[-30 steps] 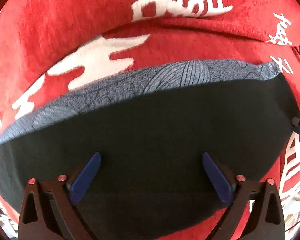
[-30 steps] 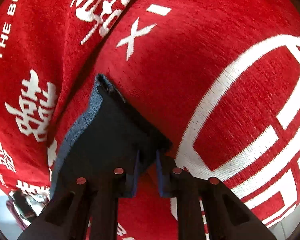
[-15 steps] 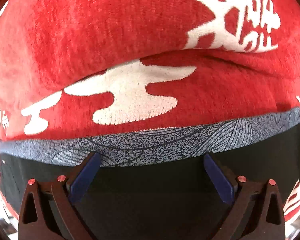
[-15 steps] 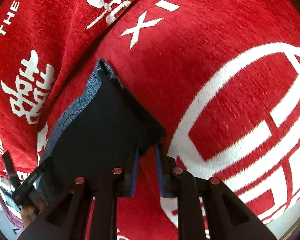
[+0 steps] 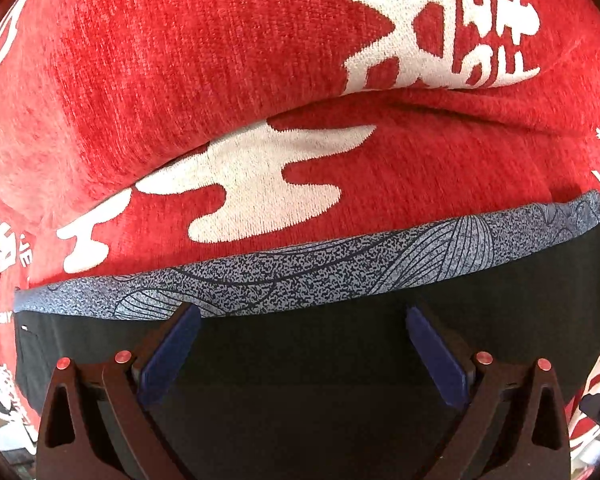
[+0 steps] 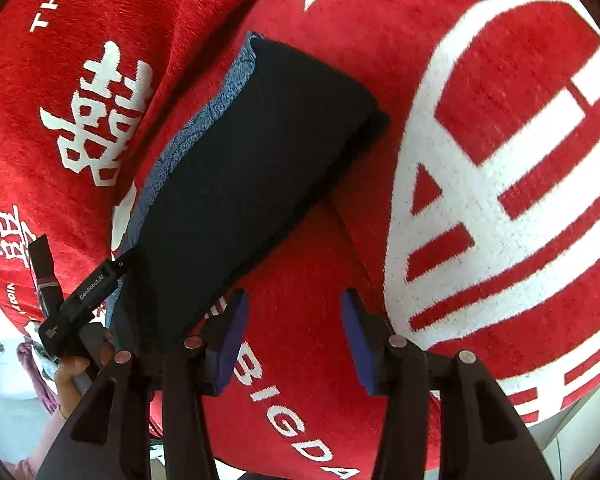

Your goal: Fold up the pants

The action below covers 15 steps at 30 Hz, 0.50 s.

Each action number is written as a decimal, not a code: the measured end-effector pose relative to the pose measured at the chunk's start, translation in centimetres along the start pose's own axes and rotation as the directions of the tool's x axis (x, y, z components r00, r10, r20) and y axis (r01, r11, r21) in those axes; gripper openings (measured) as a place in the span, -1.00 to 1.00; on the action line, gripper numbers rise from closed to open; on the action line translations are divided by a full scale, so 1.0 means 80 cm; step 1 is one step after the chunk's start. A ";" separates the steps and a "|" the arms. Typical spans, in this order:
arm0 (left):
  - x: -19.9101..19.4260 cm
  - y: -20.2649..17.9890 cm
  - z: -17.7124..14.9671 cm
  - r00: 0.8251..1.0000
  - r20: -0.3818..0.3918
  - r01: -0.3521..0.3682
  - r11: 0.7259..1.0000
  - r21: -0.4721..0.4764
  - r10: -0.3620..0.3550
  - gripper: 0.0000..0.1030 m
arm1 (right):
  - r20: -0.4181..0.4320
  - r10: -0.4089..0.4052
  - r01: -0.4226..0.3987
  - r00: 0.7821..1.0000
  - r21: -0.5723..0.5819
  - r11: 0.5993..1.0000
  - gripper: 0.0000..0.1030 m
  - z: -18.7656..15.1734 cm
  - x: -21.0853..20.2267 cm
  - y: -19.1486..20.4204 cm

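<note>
The pants [image 6: 252, 152] lie folded into a narrow dark stack with a grey patterned waistband [image 5: 308, 280] along one edge, on a red blanket. My left gripper [image 5: 303, 350] is open, its blue pads over the dark cloth just short of the waistband, nothing between them. My right gripper [image 6: 292, 332] is open and empty, just off the near edge of the folded stack, over bare blanket. The left gripper's body [image 6: 80, 300] and the hand holding it show at the left of the right wrist view.
The red blanket [image 5: 220, 60] with white characters covers the whole surface; it also shows in the right wrist view [image 6: 500, 160]. A fold ridge runs across it behind the pants. Its front edge drops off at the lower right, and clutter shows at the lower left.
My right gripper has let go of the pants' corner, opened and pulled back. My left gripper stays open; the waistband has come closer to it.
</note>
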<state>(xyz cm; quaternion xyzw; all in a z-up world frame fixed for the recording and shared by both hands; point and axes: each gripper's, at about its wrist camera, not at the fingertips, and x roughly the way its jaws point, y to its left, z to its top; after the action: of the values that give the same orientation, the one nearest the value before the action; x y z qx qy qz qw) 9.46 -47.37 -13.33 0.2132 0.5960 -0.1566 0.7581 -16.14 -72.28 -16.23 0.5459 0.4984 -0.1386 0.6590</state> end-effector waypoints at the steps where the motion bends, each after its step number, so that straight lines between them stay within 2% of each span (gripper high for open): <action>1: 0.002 -0.004 0.000 1.000 0.001 -0.003 1.000 0.002 0.003 1.00 | -0.002 0.006 -0.006 1.000 0.003 1.000 0.01 0.001 0.001 -0.001; 7: -0.001 -0.016 0.003 1.000 -0.006 -0.007 1.000 0.007 0.007 1.00 | 0.003 0.030 -0.030 1.000 0.023 0.999 0.01 0.005 0.002 -0.005; 15: -0.014 -0.066 0.001 1.000 0.006 0.000 0.998 0.060 -0.001 1.00 | -0.003 0.044 -0.044 0.999 0.041 0.998 0.01 0.005 0.010 -0.008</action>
<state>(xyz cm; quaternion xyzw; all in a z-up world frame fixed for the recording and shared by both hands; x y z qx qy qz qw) 6.70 -52.00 -12.96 0.2353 0.5890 -0.1751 0.7530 -16.04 -72.57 -17.26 0.5705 0.4845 -0.1332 0.6496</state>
